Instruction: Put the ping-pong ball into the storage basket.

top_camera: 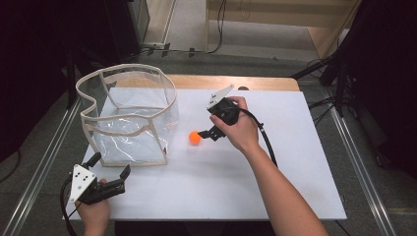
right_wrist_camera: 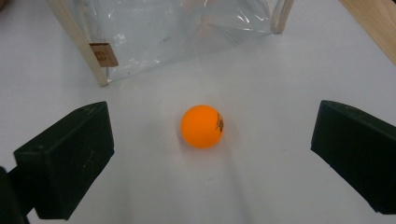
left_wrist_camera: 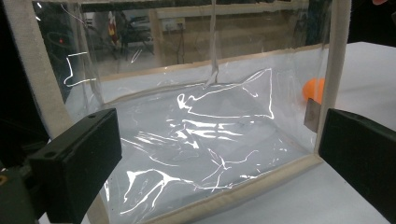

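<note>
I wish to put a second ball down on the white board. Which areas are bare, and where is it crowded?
Bare: the white board right of the right tongs, and the near strip between the two forearms. Crowded: the far left, taken by the clear bag, and the narrow gap between it and the orange ball.

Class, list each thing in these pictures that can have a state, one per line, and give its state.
Orange ball: lying loose on the white board, ungripped.
Clear bag: upright, mouth open, nothing inside.
Right gripper: open, jaws either side of the ball.
Left gripper: open, facing the bag's lower edge.
</note>
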`<state>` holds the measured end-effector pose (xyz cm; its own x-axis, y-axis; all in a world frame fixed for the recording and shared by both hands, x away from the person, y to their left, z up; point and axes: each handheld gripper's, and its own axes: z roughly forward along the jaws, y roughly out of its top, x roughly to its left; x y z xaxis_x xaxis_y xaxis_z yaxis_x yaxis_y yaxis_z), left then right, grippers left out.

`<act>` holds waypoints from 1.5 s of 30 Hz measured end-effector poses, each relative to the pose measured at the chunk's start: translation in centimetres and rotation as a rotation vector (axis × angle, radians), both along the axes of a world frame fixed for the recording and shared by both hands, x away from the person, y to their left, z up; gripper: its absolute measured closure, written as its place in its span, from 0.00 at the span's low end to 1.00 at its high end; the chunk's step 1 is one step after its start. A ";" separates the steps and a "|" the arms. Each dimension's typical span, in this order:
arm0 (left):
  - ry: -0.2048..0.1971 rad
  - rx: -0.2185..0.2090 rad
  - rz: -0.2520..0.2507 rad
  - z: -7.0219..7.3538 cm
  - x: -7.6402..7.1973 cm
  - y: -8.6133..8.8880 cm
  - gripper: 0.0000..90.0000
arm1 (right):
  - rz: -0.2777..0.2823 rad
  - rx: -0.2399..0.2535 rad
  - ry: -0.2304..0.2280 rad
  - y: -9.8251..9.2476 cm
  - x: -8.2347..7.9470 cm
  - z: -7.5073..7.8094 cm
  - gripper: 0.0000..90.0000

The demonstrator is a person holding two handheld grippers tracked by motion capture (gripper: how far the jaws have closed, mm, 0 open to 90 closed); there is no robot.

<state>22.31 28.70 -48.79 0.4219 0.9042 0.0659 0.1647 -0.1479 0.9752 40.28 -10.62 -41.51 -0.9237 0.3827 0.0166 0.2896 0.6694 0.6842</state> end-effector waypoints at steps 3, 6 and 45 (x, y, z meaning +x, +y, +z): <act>0.003 0.001 -0.001 0.0 0.0 0.0 0.00 | 0.007 -0.018 0.007 0.3 0.2 -0.3 0.00; 0.003 0.002 -0.001 0.0 0.0 0.0 0.00 | 0.012 -0.031 0.012 0.6 0.4 -0.6 0.00; 0.004 -0.015 0.000 0.0 0.1 0.2 0.00 | 0.026 -0.208 0.099 4.5 1.8 -5.3 0.31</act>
